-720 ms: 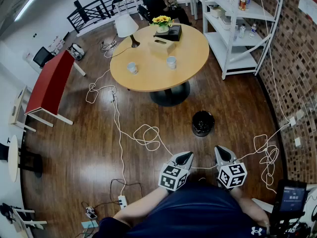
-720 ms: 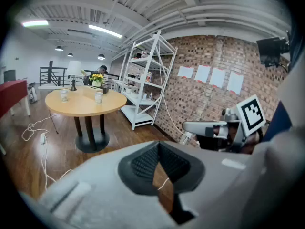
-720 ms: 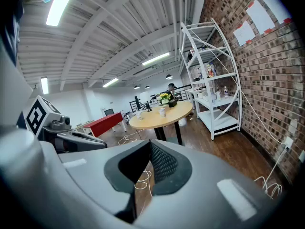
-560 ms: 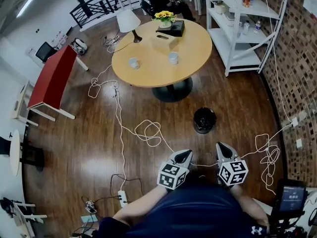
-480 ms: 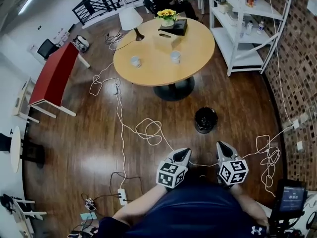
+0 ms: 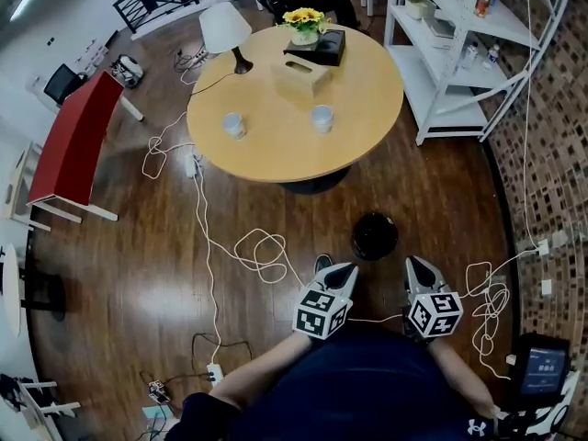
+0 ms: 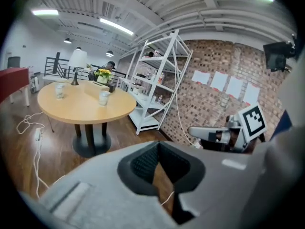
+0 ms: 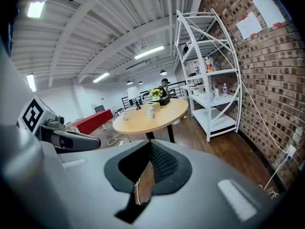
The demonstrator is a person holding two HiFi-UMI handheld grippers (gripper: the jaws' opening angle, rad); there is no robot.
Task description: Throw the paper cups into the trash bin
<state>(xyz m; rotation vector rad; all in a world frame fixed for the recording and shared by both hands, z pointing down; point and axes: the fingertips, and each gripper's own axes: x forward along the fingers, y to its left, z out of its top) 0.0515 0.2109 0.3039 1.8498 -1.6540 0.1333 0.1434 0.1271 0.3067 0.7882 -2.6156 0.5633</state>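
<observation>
The left gripper (image 6: 338, 272) and right gripper (image 6: 414, 266) sit near the body, jaws together on nothing, bearing only square markers and no legible writing. Loose cables (image 6: 262, 251) looping beside the trash bin (image 6: 375, 235) could trip or snag the walk to the two paper cups (image 6: 322, 118) upright on the round table (image 6: 276, 165) beyond.

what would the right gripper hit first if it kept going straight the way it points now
Likely the near edge of the round table, by the nearer paper cup; the right gripper aims about level, nothing nearer shows.
</observation>
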